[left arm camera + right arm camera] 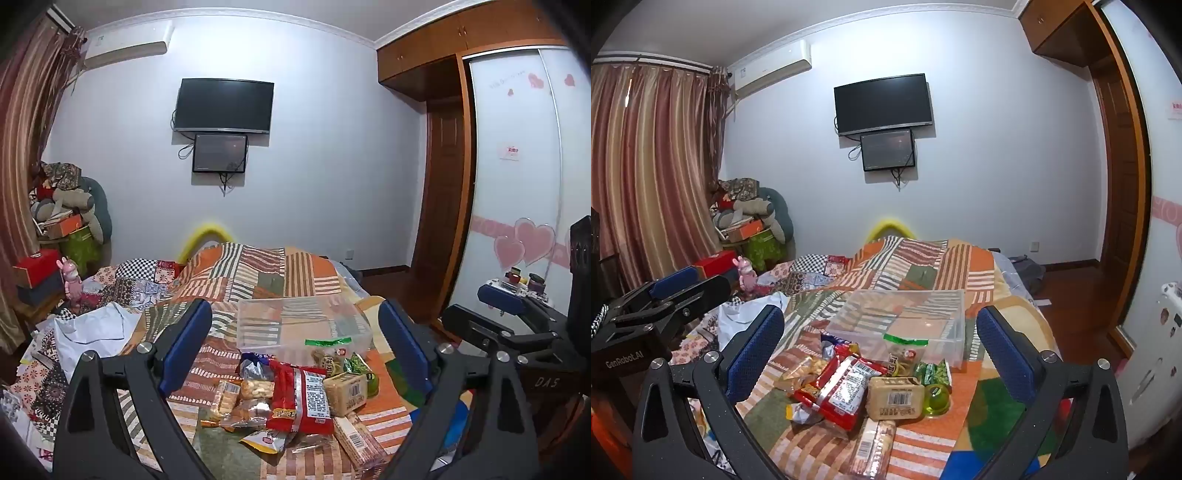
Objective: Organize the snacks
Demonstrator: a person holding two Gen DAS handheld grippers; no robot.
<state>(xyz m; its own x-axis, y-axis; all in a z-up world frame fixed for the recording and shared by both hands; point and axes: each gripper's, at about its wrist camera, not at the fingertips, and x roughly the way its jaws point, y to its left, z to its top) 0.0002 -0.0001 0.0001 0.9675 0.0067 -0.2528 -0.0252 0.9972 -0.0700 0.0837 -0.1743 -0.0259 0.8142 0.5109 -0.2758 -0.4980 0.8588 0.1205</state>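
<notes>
A pile of snack packets lies on the patchwork blanket (258,269): a red packet (301,400) (842,391), a tan block (345,393) (894,397), a clear bag with a green top (328,350) (905,350), a long biscuit sleeve (360,443) (873,446) and a green jelly cup (936,400). A clear plastic box (299,325) (905,321) stands empty just behind the pile. My left gripper (295,347) is open and empty above the pile. My right gripper (882,350) is open and empty too; it also shows at the right edge of the left wrist view (517,310).
Crumpled clothes and a white cloth (96,328) lie on the bed's left side. Boxes and stuffed toys (62,221) pile up in the left corner by the curtain (650,166). A wardrobe (524,166) and a door (443,184) stand on the right.
</notes>
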